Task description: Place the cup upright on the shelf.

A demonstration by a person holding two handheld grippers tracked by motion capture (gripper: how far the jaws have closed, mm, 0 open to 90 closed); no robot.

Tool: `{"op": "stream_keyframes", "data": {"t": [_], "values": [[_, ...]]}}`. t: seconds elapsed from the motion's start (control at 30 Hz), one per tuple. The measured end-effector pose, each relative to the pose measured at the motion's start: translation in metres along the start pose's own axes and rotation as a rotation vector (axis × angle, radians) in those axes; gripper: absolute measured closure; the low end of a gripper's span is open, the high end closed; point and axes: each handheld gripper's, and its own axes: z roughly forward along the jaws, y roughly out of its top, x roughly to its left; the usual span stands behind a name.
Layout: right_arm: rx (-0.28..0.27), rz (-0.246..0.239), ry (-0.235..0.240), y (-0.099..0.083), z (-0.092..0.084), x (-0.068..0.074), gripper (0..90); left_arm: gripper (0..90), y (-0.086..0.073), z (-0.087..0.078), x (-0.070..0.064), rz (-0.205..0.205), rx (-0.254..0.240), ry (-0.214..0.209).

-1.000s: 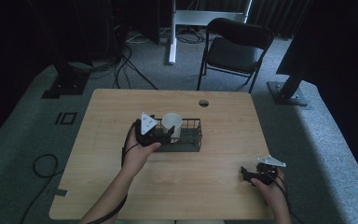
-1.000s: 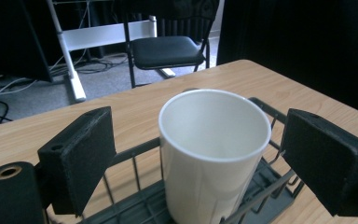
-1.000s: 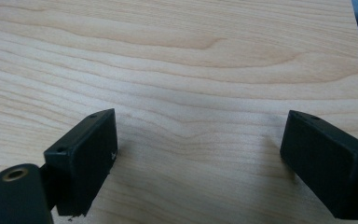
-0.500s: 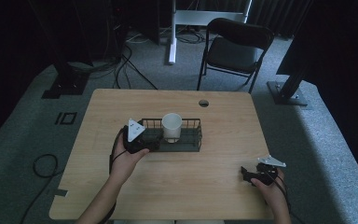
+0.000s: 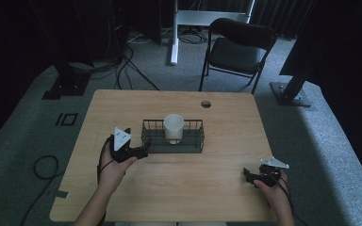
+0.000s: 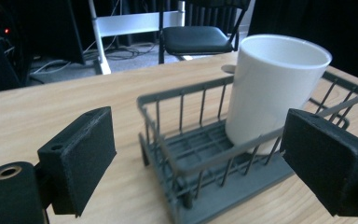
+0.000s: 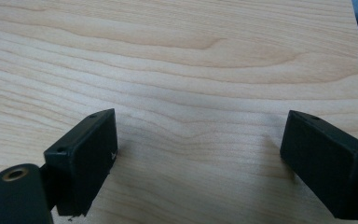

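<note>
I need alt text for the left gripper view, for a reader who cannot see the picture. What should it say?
A white cylindrical cup stands upright inside a grey wire basket on a light wooden table. The left gripper shows its two black jaws open in the foreground, apart from the basket. Behind the table is a black folding chair.

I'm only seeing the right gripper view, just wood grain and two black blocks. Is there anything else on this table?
Observer: Yes. A grey wire basket sits mid-table with a white cup standing upright inside it.
Operator: Is anyone holding that cup?
Observer: No. The left gripper is at the basket's left end, jaws open, nothing between them.
Operator: And where is my gripper compared with the basket?
Observer: The right gripper is near the table's front right corner, well apart from the basket, jaws open over bare wood.
</note>
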Motion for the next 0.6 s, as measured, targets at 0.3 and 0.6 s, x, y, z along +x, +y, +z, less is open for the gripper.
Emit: {"op": "stream_keyframes", "data": {"t": [0.3,0.6], "values": [[0.000,0.000,0.000,0.000,0.000,0.000,10.6,10.7,-0.028,-0.012,0.016,-0.068,0.039,0.025],[-0.001,-0.002,0.001,0.000,0.000,0.000,10.6,10.7,-0.057,-0.022,0.031,-0.110,0.088,0.056]]}}
